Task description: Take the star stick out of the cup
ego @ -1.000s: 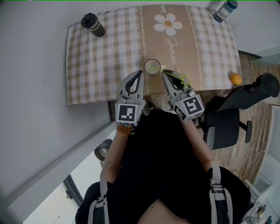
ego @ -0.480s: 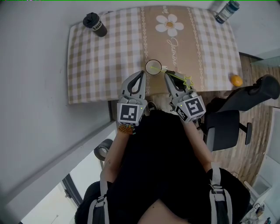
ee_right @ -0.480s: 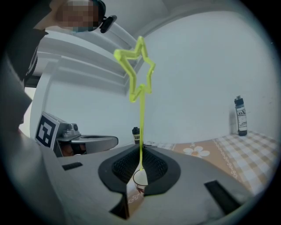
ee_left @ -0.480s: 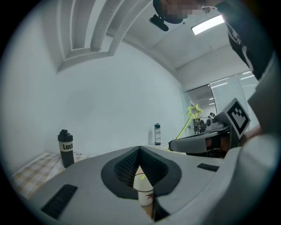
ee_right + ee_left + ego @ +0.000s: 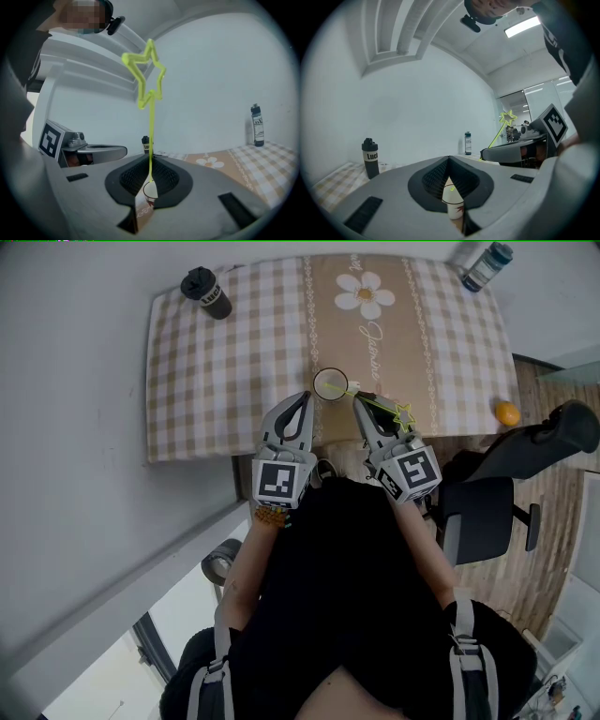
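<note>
A white paper cup [image 5: 330,383] stands near the front edge of the checked tablecloth [image 5: 225,362]. My right gripper [image 5: 362,402] is shut on the yellow-green star stick [image 5: 380,405] just right of the cup. The stick's lower end lies at the cup's right rim, and the star [image 5: 404,414] points back towards me. In the right gripper view the stick [image 5: 150,136] rises from between the jaws [image 5: 150,180] above the cup [image 5: 149,193]. My left gripper [image 5: 302,398] sits just left of the cup, shut with nothing in it; the cup [image 5: 453,206] shows beyond its jaws [image 5: 450,185].
A black bottle [image 5: 208,294] stands at the table's far left corner and a teal bottle [image 5: 483,263] at the far right. An orange [image 5: 506,412] lies by the right edge. A black office chair [image 5: 506,493] is to my right, a wall to the left.
The stick's lower end has come from inside the cup to its right rim. Both grippers have shifted only slightly.
</note>
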Demonstrator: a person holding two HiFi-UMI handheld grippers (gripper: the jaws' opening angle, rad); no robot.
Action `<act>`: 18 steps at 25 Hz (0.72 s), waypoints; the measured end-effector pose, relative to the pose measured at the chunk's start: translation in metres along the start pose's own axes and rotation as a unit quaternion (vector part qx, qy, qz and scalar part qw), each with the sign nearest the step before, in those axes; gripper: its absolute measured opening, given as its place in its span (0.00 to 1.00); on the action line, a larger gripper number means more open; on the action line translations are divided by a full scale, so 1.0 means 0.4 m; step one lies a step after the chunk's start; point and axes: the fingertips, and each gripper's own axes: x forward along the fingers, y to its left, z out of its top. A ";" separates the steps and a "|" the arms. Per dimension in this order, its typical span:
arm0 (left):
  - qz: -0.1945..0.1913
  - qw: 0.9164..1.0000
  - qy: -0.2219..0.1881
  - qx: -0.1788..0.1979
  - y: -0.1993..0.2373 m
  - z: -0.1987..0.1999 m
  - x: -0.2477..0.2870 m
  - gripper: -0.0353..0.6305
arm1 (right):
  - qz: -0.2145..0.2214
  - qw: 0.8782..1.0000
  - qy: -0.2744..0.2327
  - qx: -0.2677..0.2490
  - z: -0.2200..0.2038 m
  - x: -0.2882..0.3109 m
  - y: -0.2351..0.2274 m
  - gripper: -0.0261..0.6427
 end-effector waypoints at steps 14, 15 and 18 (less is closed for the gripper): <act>0.000 1.000 0.004 -0.004 -0.001 -0.015 -0.004 0.06 | 0.009 1.000 -0.004 -0.002 -0.001 0.002 0.011 0.07; 0.000 1.000 0.004 -0.004 -0.001 -0.016 -0.004 0.06 | 0.008 1.000 -0.004 -0.003 -0.002 0.002 0.011 0.07; -0.001 1.000 0.005 -0.005 -0.001 -0.018 -0.003 0.06 | 0.008 1.000 -0.003 -0.003 -0.004 0.001 0.010 0.07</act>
